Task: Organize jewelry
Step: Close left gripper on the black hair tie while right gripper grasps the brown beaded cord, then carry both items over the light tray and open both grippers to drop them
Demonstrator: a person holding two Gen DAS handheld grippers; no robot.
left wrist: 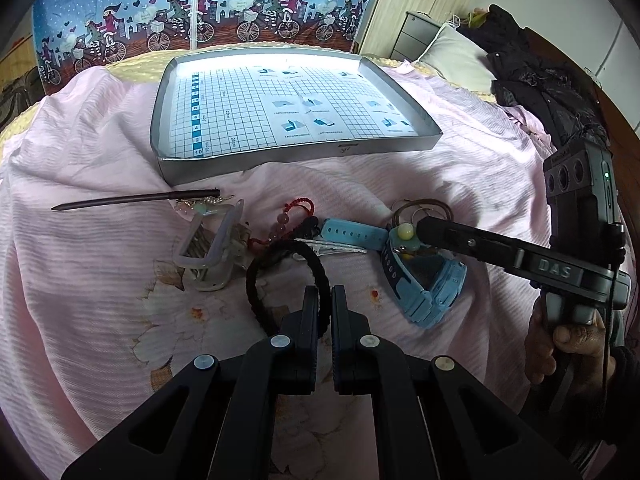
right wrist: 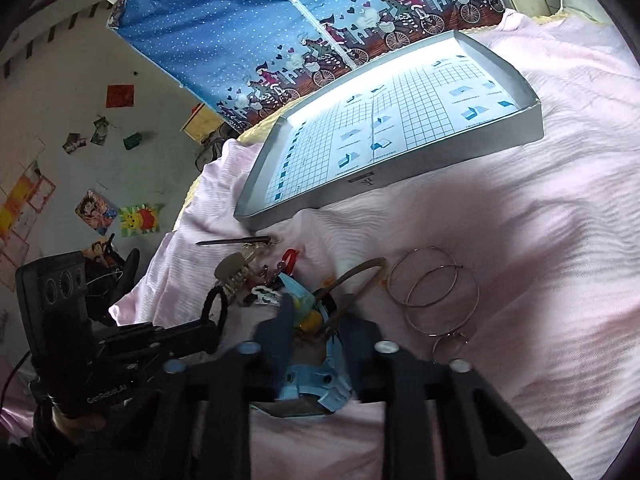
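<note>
Jewelry lies in a heap on the pink bedsheet (left wrist: 100, 280). My left gripper (left wrist: 324, 304) is shut on a black hair band (left wrist: 256, 280), whose cord runs between the fingers. To its right sits a blue watch (left wrist: 432, 296) with a yellow-green bead (left wrist: 404, 234) on top. My right gripper (right wrist: 316, 332) stands open around that blue watch (right wrist: 312, 384) and a brown elastic (right wrist: 360, 276). Thin metal hoops (right wrist: 434, 292) lie just right of it. An empty silver tray (left wrist: 296, 152) lined with grid paper sits behind the heap.
A dark hair stick (left wrist: 136, 201), a clear claw clip (left wrist: 212, 248), a red bead bracelet (left wrist: 296, 208) and a blue strap (left wrist: 352, 234) lie in the heap. A pillow (left wrist: 452, 56) and dark clothes (left wrist: 540, 80) sit at the right; a blue fabric wardrobe (left wrist: 200, 8) stands behind.
</note>
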